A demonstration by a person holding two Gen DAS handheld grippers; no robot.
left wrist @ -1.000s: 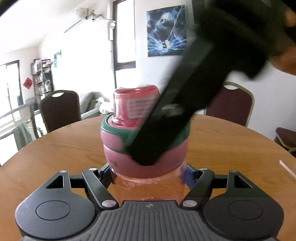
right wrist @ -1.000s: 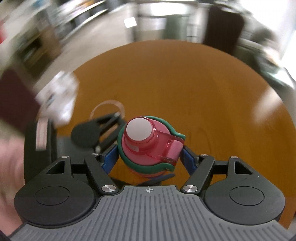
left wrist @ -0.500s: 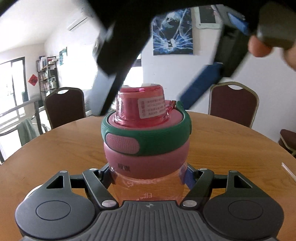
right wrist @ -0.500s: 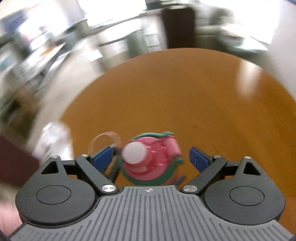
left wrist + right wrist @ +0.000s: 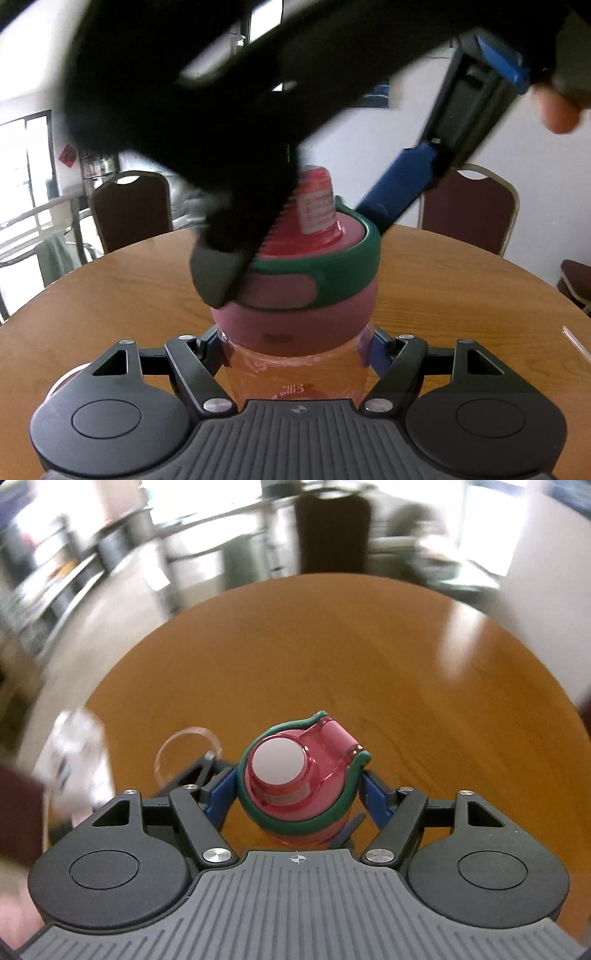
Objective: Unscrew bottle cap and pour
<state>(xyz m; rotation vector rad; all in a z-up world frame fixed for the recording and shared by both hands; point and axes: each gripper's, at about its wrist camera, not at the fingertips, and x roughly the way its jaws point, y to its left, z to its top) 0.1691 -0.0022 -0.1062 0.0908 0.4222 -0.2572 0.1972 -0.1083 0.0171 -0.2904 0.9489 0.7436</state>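
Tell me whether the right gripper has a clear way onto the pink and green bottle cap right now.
Probably yes. The right gripper hangs directly over the pink and green bottle cap, its blue pads either side with nothing between, though contact is unclear. The left gripper clamps lower, on the clear bottle body.

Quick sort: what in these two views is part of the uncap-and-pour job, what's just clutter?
In the job:
- bottle, held by the left gripper
- pink and green cap, right gripper around it
- clear cup beside the bottle, likely the pour target

Lying about:
- white packet at the table edge
- chairs behind the table
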